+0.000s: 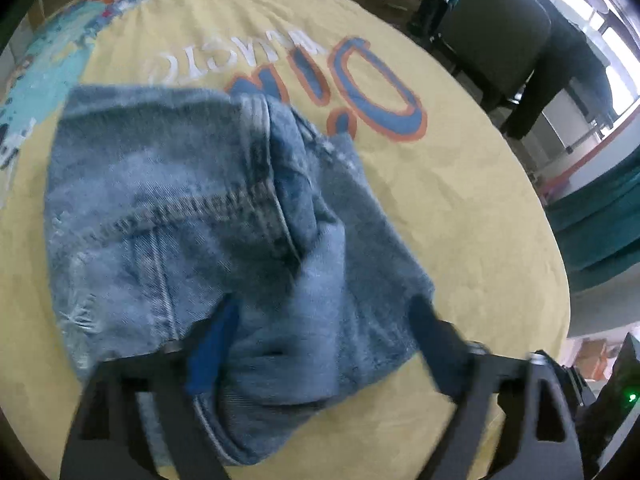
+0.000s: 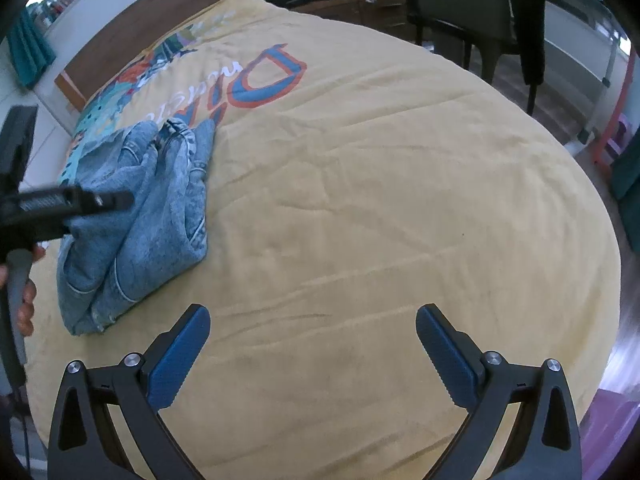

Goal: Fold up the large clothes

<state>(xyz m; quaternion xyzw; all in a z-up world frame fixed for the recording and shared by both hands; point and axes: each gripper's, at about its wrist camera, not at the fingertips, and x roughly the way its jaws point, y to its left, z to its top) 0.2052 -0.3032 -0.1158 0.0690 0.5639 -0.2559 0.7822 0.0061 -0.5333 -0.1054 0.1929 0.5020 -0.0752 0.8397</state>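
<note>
Left claw (image 1: 320, 344) splayed over folded jeans (image 1: 192, 208)

Faded blue denim jeans (image 1: 192, 216) w/ pale stitching; yellow bedspread (image 2: 380, 200), blue-orange lettering.

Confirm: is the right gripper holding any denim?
No, the right gripper stands open over bare yellow bedspread, apart from the jeans.

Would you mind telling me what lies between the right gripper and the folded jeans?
Only bare yellow bedspread: the right wrist view shows nothing else lying between the right gripper and the jeans.
</note>
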